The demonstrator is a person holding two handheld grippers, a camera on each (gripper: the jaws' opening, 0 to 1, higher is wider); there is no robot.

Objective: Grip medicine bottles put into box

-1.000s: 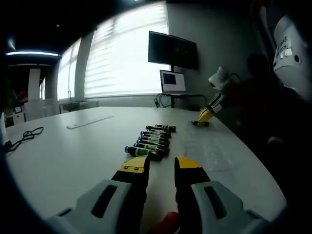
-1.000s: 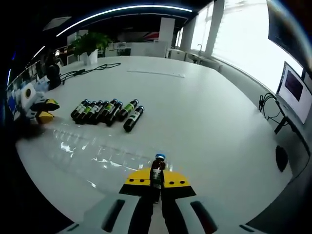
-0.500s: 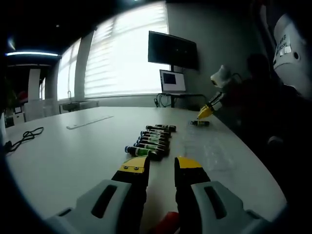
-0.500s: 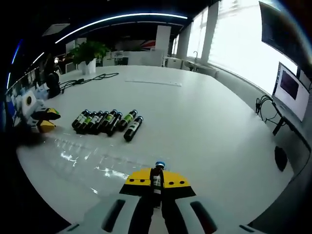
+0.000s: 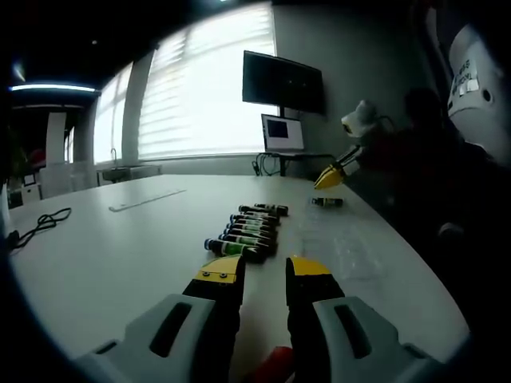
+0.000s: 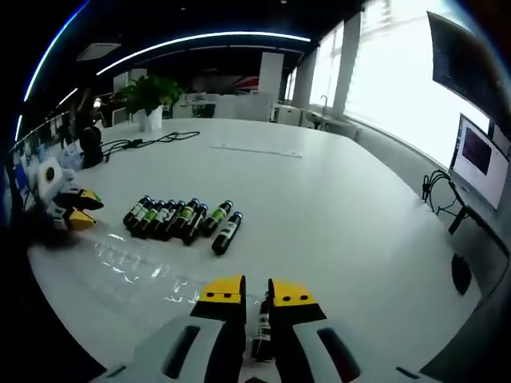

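Observation:
Several dark medicine bottles point(image 5: 249, 227) with green labels lie side by side in a row point(image 6: 179, 218) on the white table point(image 5: 120, 255). One more bottle point(image 5: 327, 202) lies apart on its side by the faint glints of a clear box point(image 6: 132, 262); I cannot tell if it is inside. My right gripper point(image 5: 330, 177) hovers just above it, open, and that bottle point(image 6: 262, 325) shows low between its yellow tips point(image 6: 256, 290). My left gripper point(image 5: 262, 271) is open and holds nothing, just short of the near end of the row, and shows again as a left gripper point(image 6: 73, 209) past the row.
A wall screen point(image 5: 283, 82) and a small monitor point(image 5: 283, 132) stand beyond the table's far end. A black cable point(image 5: 44, 222) and a thin flat strip point(image 5: 148, 199) lie on the table. A potted plant point(image 6: 146, 94) is at the back. A person in dark clothes point(image 5: 431, 159) is at the right.
My right gripper has opened, let go of the bottle onto the table and risen above it. The left gripper has not moved.

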